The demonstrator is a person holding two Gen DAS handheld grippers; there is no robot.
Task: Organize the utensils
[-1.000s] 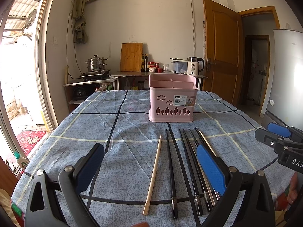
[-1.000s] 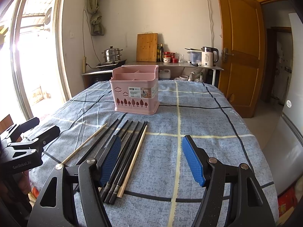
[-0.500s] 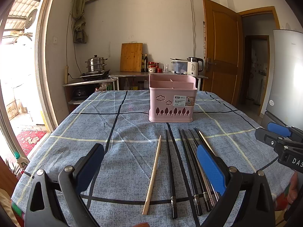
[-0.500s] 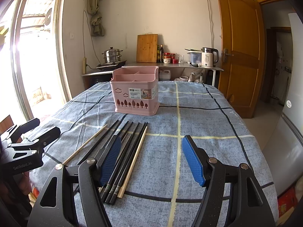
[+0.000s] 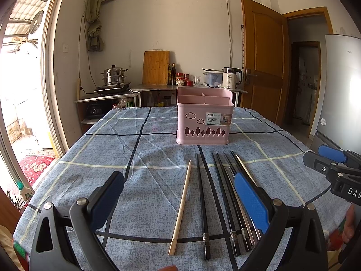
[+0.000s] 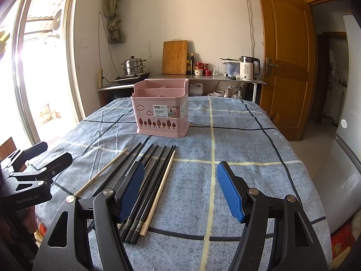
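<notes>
The tabletop (image 5: 90, 149) wears a blue checked cloth. On its far middle stands a pink basket (image 5: 204, 118) with dividers; its compartments look empty. Both tongs hang low over the near edge, the left tongs (image 5: 180, 194) and right tongs (image 6: 180, 187) each spread wide, holding nothing. Between them lie black chopsticks (image 5: 223, 192) in a loose row, and two pale wooden chopsticks (image 5: 181, 207).

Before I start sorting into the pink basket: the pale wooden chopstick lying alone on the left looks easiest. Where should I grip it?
Probably near its thick near end, coming straight down with the left gripper, fingers either side of the shaft. The wooden chopstick lies flat on the tablecloth, apart from the black chopsticks, so both sides are free.
</notes>
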